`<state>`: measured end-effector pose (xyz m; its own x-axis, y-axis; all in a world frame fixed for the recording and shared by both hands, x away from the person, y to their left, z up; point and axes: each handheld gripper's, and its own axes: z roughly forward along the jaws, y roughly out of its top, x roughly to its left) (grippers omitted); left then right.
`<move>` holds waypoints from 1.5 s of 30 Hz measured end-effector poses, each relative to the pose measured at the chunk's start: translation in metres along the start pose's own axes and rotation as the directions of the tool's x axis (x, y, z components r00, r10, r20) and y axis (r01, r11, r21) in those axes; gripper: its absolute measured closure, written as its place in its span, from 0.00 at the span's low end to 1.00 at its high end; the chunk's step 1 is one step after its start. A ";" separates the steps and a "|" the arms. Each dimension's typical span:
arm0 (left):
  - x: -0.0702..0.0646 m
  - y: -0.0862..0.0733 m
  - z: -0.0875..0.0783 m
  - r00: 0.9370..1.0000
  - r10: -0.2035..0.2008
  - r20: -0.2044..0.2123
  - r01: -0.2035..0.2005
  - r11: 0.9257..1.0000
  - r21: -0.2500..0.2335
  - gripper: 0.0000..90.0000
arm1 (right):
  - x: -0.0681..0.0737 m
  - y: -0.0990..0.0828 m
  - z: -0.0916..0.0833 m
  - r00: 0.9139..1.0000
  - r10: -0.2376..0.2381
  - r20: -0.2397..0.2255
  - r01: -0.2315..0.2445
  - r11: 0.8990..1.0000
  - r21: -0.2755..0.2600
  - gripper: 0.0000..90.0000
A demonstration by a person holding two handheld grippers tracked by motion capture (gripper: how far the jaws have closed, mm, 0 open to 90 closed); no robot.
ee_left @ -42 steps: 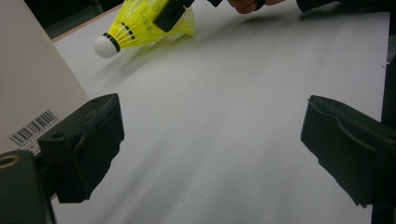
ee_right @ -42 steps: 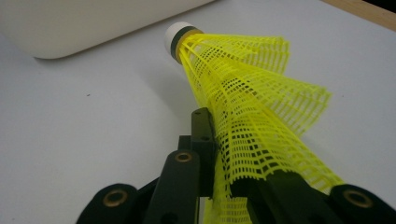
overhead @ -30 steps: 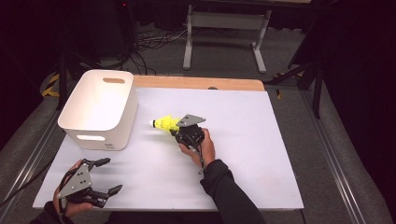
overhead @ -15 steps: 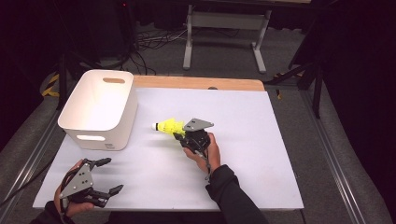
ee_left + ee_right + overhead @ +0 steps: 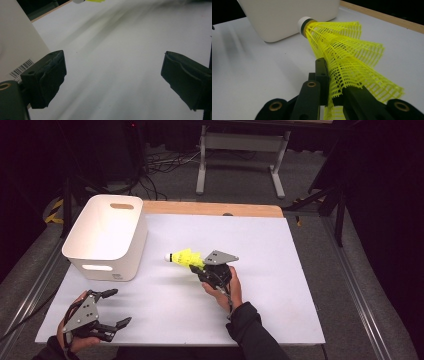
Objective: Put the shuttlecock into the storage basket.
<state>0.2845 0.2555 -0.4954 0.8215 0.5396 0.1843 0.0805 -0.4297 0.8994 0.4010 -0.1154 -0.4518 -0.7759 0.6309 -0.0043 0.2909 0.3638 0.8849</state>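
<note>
A yellow shuttlecock [image 5: 184, 257] with a white cork tip hangs above the white mat, cork pointing at the bin. My right gripper [image 5: 200, 266] is shut on its mesh skirt. In the right gripper view the black jaws pinch the crumpled yellow shuttlecock skirt [image 5: 352, 65], with the cork [image 5: 304, 23] close to the bin wall. The white plastic bin [image 5: 107, 236] stands at the table's left rear. My left gripper [image 5: 114, 307] rests at the front left corner, jaws wide apart with nothing between them [image 5: 112, 77].
The white mat [image 5: 280, 270] covers most of the table, with a wooden strip [image 5: 210, 209] along the far edge. A metal stand and cables sit on the floor beyond. The bin's barcode label [image 5: 21, 68] shows beside my left jaw.
My right gripper has carried the shuttlecock slightly to the right and a little higher, away from the bin. The left gripper has stayed where it was.
</note>
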 end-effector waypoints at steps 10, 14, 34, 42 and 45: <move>0.001 -0.001 0.000 1.000 -0.007 -0.007 0.007 1.000 0.002 0.08 | -0.001 0.005 -0.014 1.000 -0.009 0.011 0.009 1.000 -0.026 0.97; 0.002 -0.001 0.000 1.000 -0.013 -0.010 0.013 1.000 0.001 0.08 | -0.002 0.012 -0.019 1.000 -0.015 0.016 0.016 0.999 -0.041 0.97; 0.002 -0.001 -0.001 1.000 -0.017 -0.017 0.017 1.000 0.002 0.08 | 0.000 0.044 -0.008 1.000 -0.024 -0.002 0.024 0.998 -0.066 0.97; 0.002 -0.001 -0.002 0.999 -0.025 -0.025 0.025 1.000 -0.003 0.09 | 0.004 0.053 0.002 1.000 -0.020 -0.022 0.019 0.997 -0.077 0.97; 0.002 -0.001 -0.002 0.999 -0.028 -0.023 0.028 1.000 -0.009 0.09 | 0.006 0.058 0.007 0.999 -0.026 -0.029 0.024 0.997 -0.077 0.97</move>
<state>0.2847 0.2583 -0.4951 0.8059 0.5679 0.1676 0.0984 -0.4074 0.9079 0.4171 -0.0857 -0.4034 -0.7992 0.6010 -0.0139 0.2282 0.3247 0.9179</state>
